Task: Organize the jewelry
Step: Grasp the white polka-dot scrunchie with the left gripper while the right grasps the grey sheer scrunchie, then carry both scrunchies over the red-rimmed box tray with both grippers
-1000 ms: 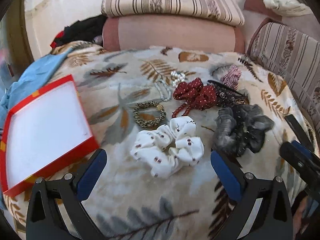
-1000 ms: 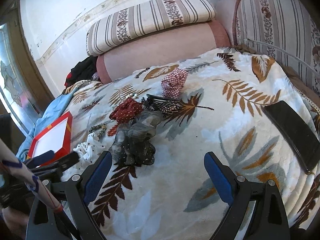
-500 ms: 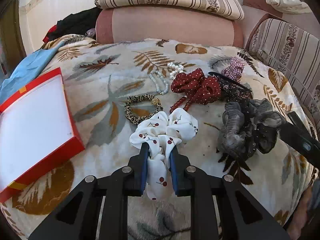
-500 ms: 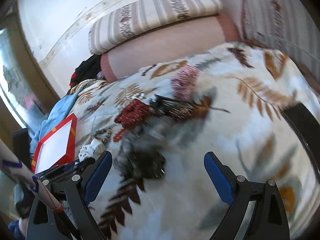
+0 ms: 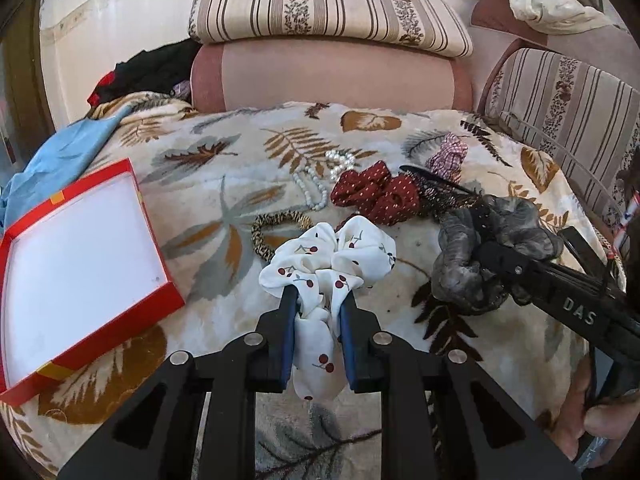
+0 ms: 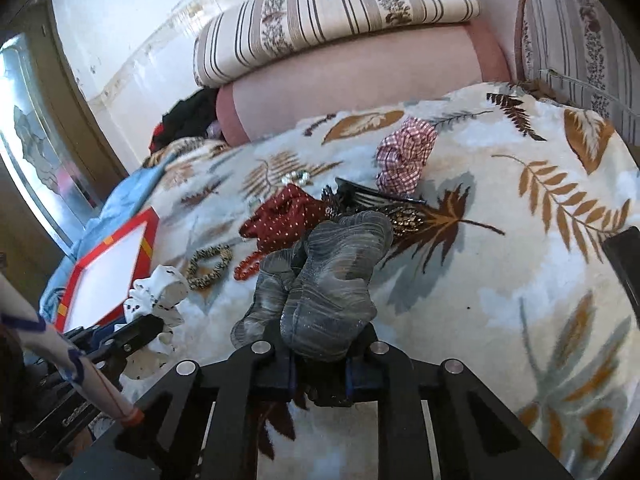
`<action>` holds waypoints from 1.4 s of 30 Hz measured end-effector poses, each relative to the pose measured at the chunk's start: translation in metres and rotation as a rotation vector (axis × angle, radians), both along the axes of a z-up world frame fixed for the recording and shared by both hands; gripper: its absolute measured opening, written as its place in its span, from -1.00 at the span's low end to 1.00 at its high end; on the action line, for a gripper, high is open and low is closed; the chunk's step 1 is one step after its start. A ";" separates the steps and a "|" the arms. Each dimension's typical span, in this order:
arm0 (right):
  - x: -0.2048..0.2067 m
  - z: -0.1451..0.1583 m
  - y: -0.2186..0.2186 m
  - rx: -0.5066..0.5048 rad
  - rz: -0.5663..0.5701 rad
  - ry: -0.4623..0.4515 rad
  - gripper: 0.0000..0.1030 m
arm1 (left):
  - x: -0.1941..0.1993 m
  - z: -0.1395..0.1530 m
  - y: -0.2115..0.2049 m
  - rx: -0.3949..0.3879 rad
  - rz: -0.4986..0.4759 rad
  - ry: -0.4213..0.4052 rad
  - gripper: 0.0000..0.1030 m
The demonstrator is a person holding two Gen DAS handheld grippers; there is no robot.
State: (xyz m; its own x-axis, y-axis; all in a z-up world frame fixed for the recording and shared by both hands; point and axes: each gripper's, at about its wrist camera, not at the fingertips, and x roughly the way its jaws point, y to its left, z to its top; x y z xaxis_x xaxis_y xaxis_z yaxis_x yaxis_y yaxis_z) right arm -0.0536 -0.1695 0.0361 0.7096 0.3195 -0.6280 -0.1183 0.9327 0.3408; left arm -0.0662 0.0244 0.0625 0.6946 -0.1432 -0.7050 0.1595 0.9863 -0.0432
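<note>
My left gripper (image 5: 318, 296) is shut on a white cherry-print scrunchie (image 5: 332, 256), pinching its near fold just above the leaf-pattern blanket (image 5: 240, 152). My right gripper (image 6: 320, 344) has its jaws closing on a grey scrunchie (image 6: 332, 272), whose fabric bulges up between the fingers and hides the tips. An open red box with a white inside (image 5: 76, 256) lies to the left. Behind lie a dark red dotted scrunchie (image 5: 376, 196), a leopard-print band (image 5: 276, 228), a pearl necklace (image 5: 316, 188), a pink checked scrunchie (image 5: 448, 156) and a black hair clip (image 5: 440, 188).
Striped and pink cushions (image 5: 328, 40) close off the back and the right side. A blue cloth (image 5: 60, 156) lies beyond the box. A dark phone (image 6: 624, 264) rests at the blanket's right edge. A person's hand (image 5: 600, 420) holds the right gripper's handle.
The left gripper went from wide open to shut on the white scrunchie and lifted its fold. The right gripper moved left over the grey scrunchie and closed on it.
</note>
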 end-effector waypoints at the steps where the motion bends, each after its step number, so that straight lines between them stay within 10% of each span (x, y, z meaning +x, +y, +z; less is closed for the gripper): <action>1: -0.003 0.001 -0.002 0.013 0.000 -0.004 -0.67 | -0.001 0.002 0.000 0.000 -0.002 -0.004 -0.63; 25: -0.036 0.038 0.030 0.056 0.111 -0.069 -0.67 | -0.025 0.049 0.041 -0.011 0.136 -0.122 -0.63; 42: -0.013 0.076 0.125 0.021 0.307 -0.071 -0.67 | -0.019 0.054 0.146 -0.114 0.336 -0.121 -0.63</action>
State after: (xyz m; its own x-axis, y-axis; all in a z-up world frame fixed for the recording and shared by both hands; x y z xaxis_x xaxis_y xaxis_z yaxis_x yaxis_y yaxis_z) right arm -0.0661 -0.0447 0.1116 0.6197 0.5380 -0.5715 -0.4173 0.8425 0.3406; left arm -0.0848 0.1700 0.1167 0.7938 0.0343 -0.6073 -0.1616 0.9744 -0.1562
